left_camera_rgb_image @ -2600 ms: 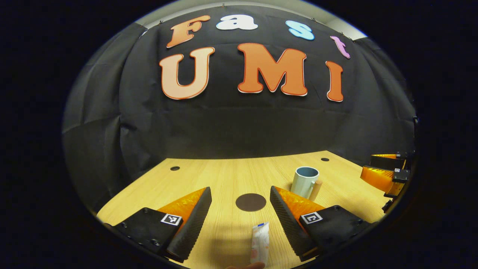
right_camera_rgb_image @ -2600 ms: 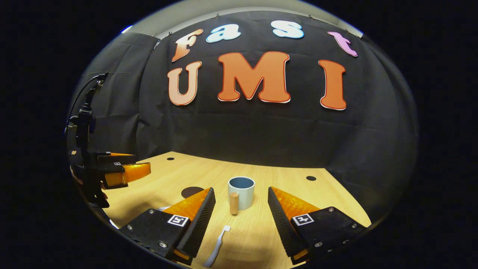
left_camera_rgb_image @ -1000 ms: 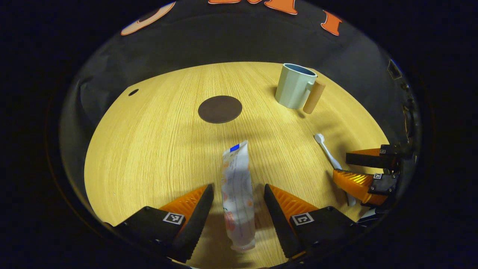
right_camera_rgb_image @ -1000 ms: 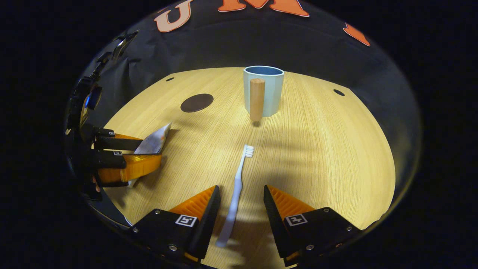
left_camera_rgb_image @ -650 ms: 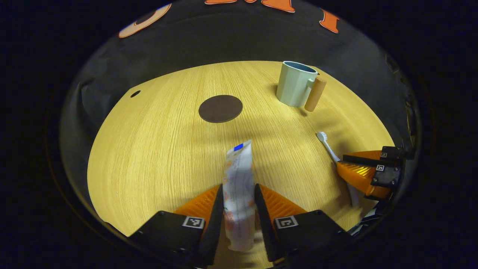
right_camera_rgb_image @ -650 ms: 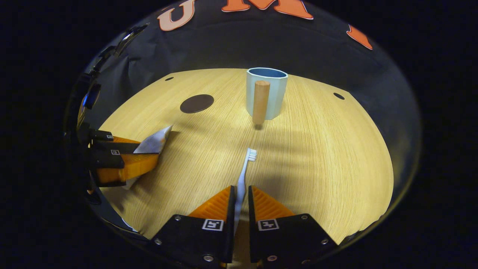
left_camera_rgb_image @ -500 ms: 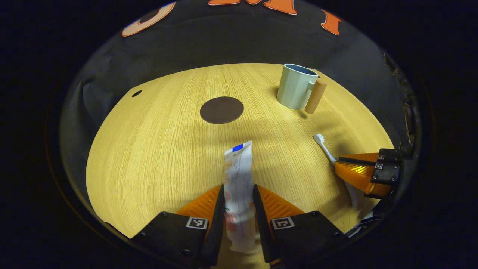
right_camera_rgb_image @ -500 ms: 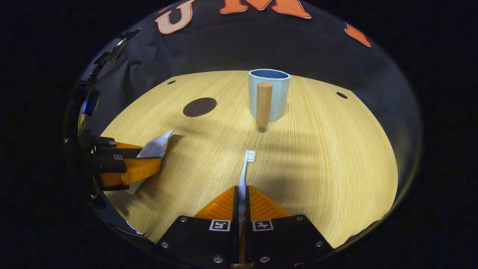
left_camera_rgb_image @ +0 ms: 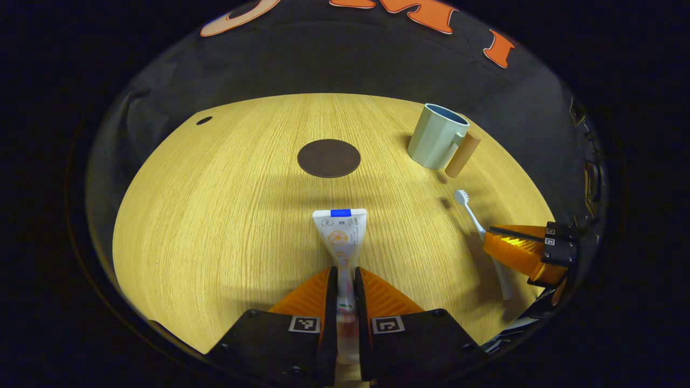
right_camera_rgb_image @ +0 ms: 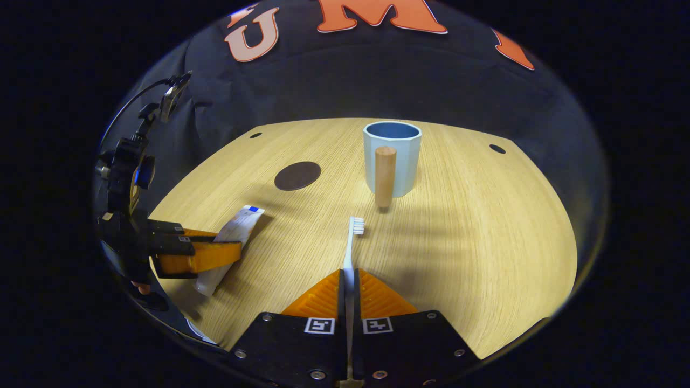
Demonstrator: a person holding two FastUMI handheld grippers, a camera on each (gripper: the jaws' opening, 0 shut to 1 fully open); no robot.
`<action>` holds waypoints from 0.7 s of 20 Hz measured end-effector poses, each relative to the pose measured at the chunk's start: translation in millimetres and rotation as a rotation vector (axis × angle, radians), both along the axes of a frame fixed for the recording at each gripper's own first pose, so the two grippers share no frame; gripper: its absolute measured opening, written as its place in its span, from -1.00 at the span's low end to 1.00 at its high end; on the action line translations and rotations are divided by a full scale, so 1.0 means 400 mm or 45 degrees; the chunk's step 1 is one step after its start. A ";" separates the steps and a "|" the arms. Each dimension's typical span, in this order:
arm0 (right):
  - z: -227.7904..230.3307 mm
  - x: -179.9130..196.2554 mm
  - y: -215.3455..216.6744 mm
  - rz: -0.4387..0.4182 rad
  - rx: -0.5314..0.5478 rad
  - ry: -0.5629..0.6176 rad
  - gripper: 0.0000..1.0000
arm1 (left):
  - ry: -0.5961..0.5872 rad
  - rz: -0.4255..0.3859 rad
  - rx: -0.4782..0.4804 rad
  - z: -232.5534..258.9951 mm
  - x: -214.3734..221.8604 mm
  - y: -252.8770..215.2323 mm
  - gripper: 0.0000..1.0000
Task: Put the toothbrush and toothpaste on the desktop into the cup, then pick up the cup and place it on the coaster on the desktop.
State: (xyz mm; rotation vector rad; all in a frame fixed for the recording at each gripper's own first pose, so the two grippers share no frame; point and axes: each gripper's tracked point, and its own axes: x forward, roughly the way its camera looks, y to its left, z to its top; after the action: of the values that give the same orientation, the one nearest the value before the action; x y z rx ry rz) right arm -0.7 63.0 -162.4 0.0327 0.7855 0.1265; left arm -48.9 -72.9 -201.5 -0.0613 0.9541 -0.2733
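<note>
Left gripper [left_camera_rgb_image: 343, 277] clamped on toothpaste tube [left_camera_rgb_image: 340, 237] near the coaster [left_camera_rgb_image: 329, 158], right gripper [right_camera_rgb_image: 348, 280] clenched on toothbrush [right_camera_rgb_image: 353, 237], bristles toward the cup [right_camera_rgb_image: 392, 159], coaster left of cup

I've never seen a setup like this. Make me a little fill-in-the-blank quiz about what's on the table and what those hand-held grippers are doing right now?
1. The left hand-held gripper is shut on the ____.
2. The right hand-held gripper pinches the handle of the ____.
3. The cup has a ____ handle and stands upright, with nothing in it yet.
4. The dark round coaster lies flat with ____ on it.

Missing words: toothpaste; toothbrush; wooden; nothing
</note>
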 end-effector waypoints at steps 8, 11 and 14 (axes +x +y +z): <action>0.130 0.092 -0.078 -0.022 0.026 -0.223 -0.91 | -0.080 0.023 0.009 0.049 0.022 0.020 -0.59; 0.210 0.129 -0.115 -0.040 0.032 -0.326 -0.91 | -0.109 0.035 0.013 0.067 0.035 0.028 -0.59; 0.270 0.163 -0.144 -0.043 0.023 -0.410 -0.91 | -0.135 0.048 0.028 0.072 0.041 0.040 -0.57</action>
State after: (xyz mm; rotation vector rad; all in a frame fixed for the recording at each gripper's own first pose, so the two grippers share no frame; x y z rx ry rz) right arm 64.4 5.5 -54.2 0.0415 0.4623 0.1034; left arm -32.7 -56.8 -172.6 -0.0442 0.8494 -0.2292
